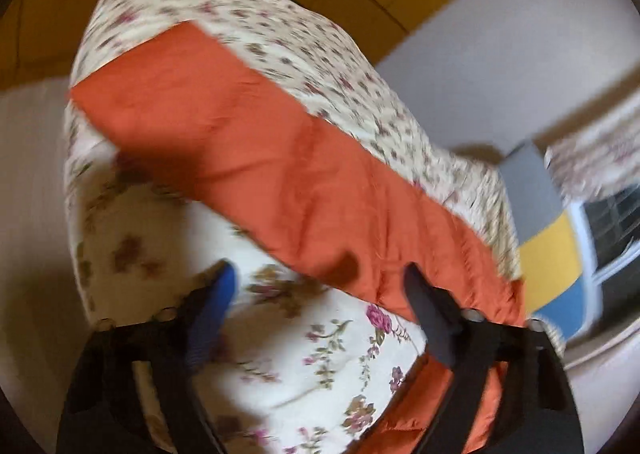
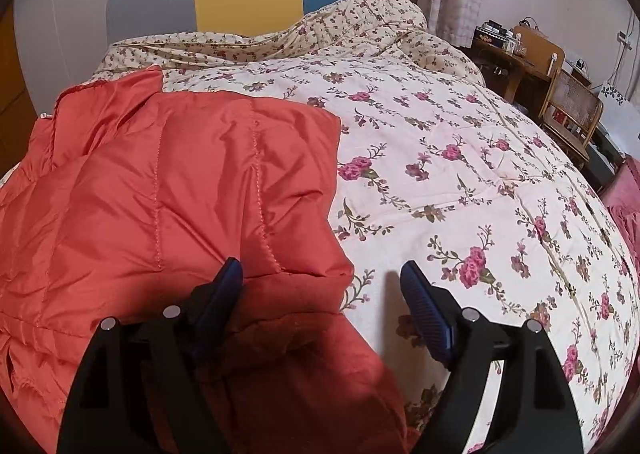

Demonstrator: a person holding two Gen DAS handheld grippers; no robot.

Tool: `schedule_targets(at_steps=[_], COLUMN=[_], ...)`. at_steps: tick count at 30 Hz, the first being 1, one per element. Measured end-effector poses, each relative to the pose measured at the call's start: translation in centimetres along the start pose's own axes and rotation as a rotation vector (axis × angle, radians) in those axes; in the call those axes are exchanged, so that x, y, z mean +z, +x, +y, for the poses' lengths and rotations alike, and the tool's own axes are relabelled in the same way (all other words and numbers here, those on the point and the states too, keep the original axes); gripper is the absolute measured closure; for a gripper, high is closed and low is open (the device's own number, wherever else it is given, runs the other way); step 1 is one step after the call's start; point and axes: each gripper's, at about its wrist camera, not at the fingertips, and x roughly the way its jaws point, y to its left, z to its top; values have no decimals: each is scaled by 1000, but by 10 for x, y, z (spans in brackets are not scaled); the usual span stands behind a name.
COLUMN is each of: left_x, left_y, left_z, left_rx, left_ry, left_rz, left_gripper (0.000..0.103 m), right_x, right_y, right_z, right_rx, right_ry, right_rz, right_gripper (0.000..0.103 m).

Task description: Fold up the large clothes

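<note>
Floral quilted bedspread [image 1: 320, 354] fills the blurred left wrist view, where the left gripper [image 1: 320, 286] hangs with fingers apart and empty beside the orange quilted puffer jacket [image 1: 248, 158], probably lining up a fold. Over the same bedspread in the right wrist view, the right gripper [image 2: 322, 280] is spread wide with nothing between its fingers, straddling the jacket's near edge, likely ready to pinch it.

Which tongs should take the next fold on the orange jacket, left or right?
Right, probably. The right tongs stand open with the orange jacket edge between the fingers, view sharp. The left tongs are open over the quilt, view blurred.

Left view blurred; orange jacket [image 2: 160, 194] cut off.
</note>
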Motion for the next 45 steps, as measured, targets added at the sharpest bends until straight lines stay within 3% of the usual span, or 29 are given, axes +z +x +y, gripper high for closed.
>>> schedule_targets(at_steps=[6,9,11,13,14,16,18,22,26,29,33,45], left_x=[20,40,48,55,57,60,59,46,18,-2,-27,-122], left_y=[-2,5,8,14,16,18,13,7,-1,2,8,3], left_z=[25,27,27,21,20,9,-12,-66,-126,-163,-195,-280], left_rx=[-36,6,50,149,180,198,207,163,65,2,-56,-253], left_ry=[-130,-156,-161,-140,-129,-109,-64,96,274,374,436,698], left_rz=[-62,-101,-123,-133,-134,-143,-193,-286,-356,-344,-310,-278], left_gripper=[28,28,35,58,65,82,84,88,89,91,95,95], right_x=[0,0,0,0,0,0,1,1,1,1,1,2], right_y=[0,0,-1,-1,-1,0,-1,0,0,0,0,2], right_z=[-1,-2,-2,-1,-1,-1,-1,-1,-2,-3,-4,-6], right_rx=[4,3,-1,-7,-6,-4,-6,-4,4,7,11,26], right_ry=[7,10,8,7,8,11,10,12,21,26,30,45], right_rz=[2,3,1,1,1,3,2,3,7,8,9,15], right_gripper=[21,20,20,19,19,19,19,18,18,18,18,18])
